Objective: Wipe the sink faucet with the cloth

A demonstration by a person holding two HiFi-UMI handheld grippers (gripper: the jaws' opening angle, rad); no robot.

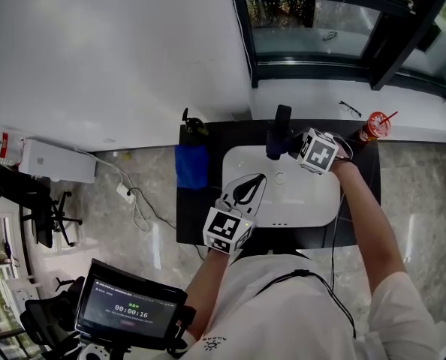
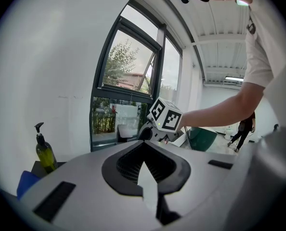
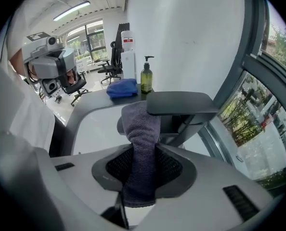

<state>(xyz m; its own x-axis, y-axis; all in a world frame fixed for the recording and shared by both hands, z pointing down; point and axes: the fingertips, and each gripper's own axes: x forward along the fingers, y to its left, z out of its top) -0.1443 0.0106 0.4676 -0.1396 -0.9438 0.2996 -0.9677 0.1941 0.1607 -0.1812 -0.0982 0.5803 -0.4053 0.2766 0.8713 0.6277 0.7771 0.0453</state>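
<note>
Right gripper [image 3: 143,166]: jaws pinching grey-purple knitted cloth [image 3: 141,125]. Cloth long axis runs straight out from jaws; far end lies against left end of dark flat-topped sink faucet [image 3: 181,103]. Faucet spout lies crosswise in right gripper view, above white oval sink [image 1: 313,201] in black desk [image 1: 197,220]. Left gripper [image 2: 145,166]: jaw tips together, nothing between, over sink.

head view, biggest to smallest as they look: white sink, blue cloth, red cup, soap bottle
1. white sink
2. blue cloth
3. red cup and soap bottle: both small and about alike, so I won't rank them.
</note>
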